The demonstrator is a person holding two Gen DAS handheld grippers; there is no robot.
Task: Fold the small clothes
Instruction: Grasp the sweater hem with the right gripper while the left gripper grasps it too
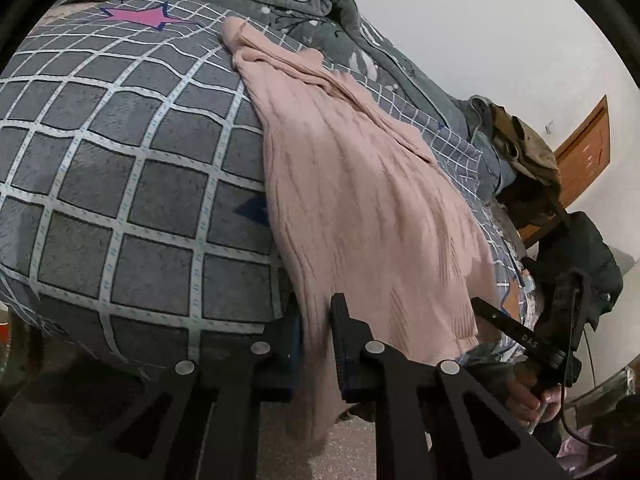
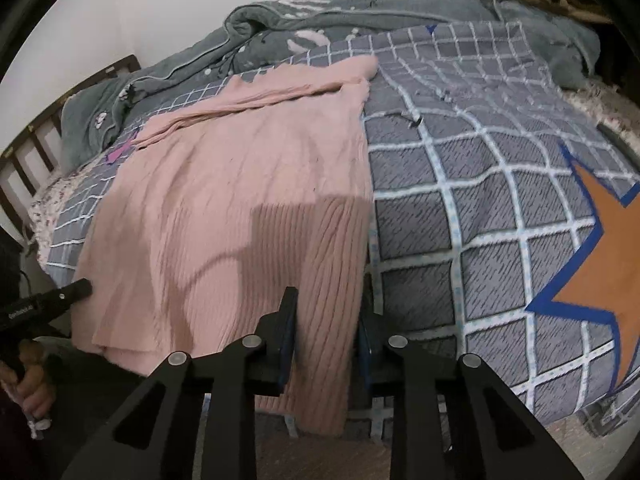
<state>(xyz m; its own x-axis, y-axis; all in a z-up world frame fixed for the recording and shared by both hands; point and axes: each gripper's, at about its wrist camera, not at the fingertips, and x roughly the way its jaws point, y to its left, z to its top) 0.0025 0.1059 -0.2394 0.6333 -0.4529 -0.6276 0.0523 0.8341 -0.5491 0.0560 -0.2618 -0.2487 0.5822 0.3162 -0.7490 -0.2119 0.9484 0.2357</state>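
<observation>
Pink ribbed knit garment spread on the grey checked bedspread, hem end hanging over the near bed edge, sleeve folded across the top. Left gripper narrowed onto one hem corner — fabric pinched between the pads. Right gripper clamped on the other hem corner, ribbed band running down between its jaws, opening a bit wider than the left. Both tilted down toward the edge. Step in hand, by the look of it: grasping the bottom hem, first fold not yet made. Next move likely calls for lifting both corners together and carrying the hem up over the body toward the sleeve end — corners level, grip kept firm. Crumpled grey-green blanket well beyond, clear of the fold path.
</observation>
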